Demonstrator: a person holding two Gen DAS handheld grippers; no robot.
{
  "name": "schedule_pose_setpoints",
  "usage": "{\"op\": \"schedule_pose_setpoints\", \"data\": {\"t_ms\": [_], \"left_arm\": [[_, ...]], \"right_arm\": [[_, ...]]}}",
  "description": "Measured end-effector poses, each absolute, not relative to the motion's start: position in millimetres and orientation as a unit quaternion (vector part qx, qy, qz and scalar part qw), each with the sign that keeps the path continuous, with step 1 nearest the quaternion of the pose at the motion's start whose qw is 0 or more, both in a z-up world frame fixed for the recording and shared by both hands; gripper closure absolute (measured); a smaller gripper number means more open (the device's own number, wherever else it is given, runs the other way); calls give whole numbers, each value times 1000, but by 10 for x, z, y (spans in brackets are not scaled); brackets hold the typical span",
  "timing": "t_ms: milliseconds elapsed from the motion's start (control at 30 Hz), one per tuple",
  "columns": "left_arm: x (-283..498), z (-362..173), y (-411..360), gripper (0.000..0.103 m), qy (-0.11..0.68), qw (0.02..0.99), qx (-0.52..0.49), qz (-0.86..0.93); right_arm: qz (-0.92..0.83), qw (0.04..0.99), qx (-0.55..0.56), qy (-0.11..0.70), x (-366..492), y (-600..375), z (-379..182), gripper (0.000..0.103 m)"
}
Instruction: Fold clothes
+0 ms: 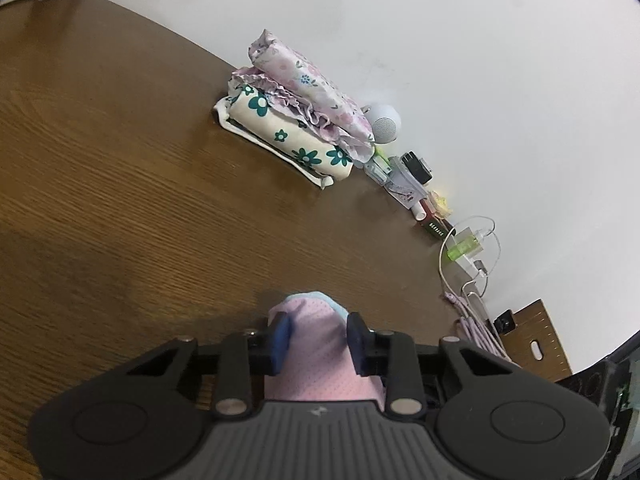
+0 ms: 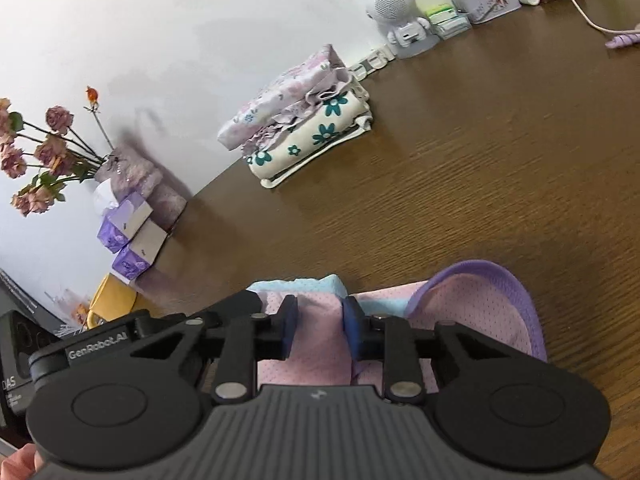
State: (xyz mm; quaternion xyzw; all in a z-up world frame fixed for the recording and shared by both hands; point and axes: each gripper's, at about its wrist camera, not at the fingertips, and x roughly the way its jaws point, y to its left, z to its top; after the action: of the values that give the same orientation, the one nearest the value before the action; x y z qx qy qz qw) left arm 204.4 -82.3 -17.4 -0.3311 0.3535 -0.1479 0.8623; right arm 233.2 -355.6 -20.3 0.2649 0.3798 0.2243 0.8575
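Pink mesh garment (image 2: 320, 344) is pinched between both pairs of part-closed jaws, seemingly for carrying a fold, with the folded stack (image 1: 288, 120) on the desk (image 1: 120, 160) well ahead.

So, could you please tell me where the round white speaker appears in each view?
Left wrist: the speaker sits right of centre, against the wall.
Right wrist: it stands near the top, right of centre.
Shared landmark: the stack of folded clothes beside it.
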Motion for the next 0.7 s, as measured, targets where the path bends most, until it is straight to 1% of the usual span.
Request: {"op": "schedule_pose_setpoints", "data": {"t_ms": [33, 67, 100, 133, 167, 200, 233, 267, 300, 333, 367, 400, 433, 467, 500, 533, 567, 600, 667, 700], "left_arm": [[2041, -179, -797, 66, 354, 860, -339, -145], [2039, -185, -771, 60, 355, 857, -346, -142], [2029, -185, -763, 51, 355, 856, -347, -141], [2015, -183, -762, 51, 355, 857, -346, -140], [2000, -182, -762, 52, 356, 858, -344, -140], [1986, -180, -762, 62, 356, 858, -342, -140], [1972, -179, -762, 77, 356, 859, -340, -139], [1958, -177, -761, 78, 356, 860, -339, -139], [1944, -175, -761, 77, 357, 860, -337, -139], [1930, -174, -761, 72, 357, 861, -335, -138], [1916, -172, -761, 65, 357, 862, -333, -138], [1902, -171, -761, 48, 357, 862, -332, -138], [1887, -169, -760, 46, 358, 863, -330, -137], [1873, -168, -760, 48, 358, 863, -328, -137], [1859, -166, -760, 56, 358, 864, -326, -137], [1844, -167, -762, 73, 361, 863, -324, -141], [1825, -160, -775, 80, 363, 863, -321, -145], [1804, -149, -793, 82, 363, 864, -316, -148], [1761, -128, -827, 80, 364, 865, -307, -155], [1730, -117, -827, 74, 365, 865, -308, -154]], "right_arm": [[226, 856, 272, 378, 2327, -3570, -208, 76], [230, 853, 280, 376, 2322, -3589, -209, 68], [233, 851, 286, 374, 2316, -3606, -210, 64], [231, 852, 286, 374, 2309, -3608, -209, 61], [227, 853, 282, 375, 2305, -3597, -210, 62], [223, 855, 279, 376, 2300, -3585, -210, 63], [219, 857, 275, 377, 2295, -3570, -210, 74], [218, 858, 270, 378, 2290, -3546, -210, 79], [218, 859, 267, 378, 2281, -3533, -207, 79], [219, 860, 267, 376, 2263, -3540, -197, 78], [220, 861, 268, 372, 2239, -3552, -186, 70], [220, 862, 271, 367, 2202, -3574, -171, 64], [221, 863, 273, 362, 2166, -3597, -156, 56], [220, 865, 274, 358, 2132, -3614, -143, 56], [219, 867, 270, 357, 2110, -3610, -133, 57], [218, 869, 264, 358, 2099, -3589, -130, 64], [217, 870, 258, 360, 2088, -3568, -126, 82], [216, 871, 252, 362, 2077, -3546, -125, 86], [215, 871, 247, 366, 2050, -3507, -130, 86], [217, 869, 253, 366, 2024, -3520, -131, 84]]}}
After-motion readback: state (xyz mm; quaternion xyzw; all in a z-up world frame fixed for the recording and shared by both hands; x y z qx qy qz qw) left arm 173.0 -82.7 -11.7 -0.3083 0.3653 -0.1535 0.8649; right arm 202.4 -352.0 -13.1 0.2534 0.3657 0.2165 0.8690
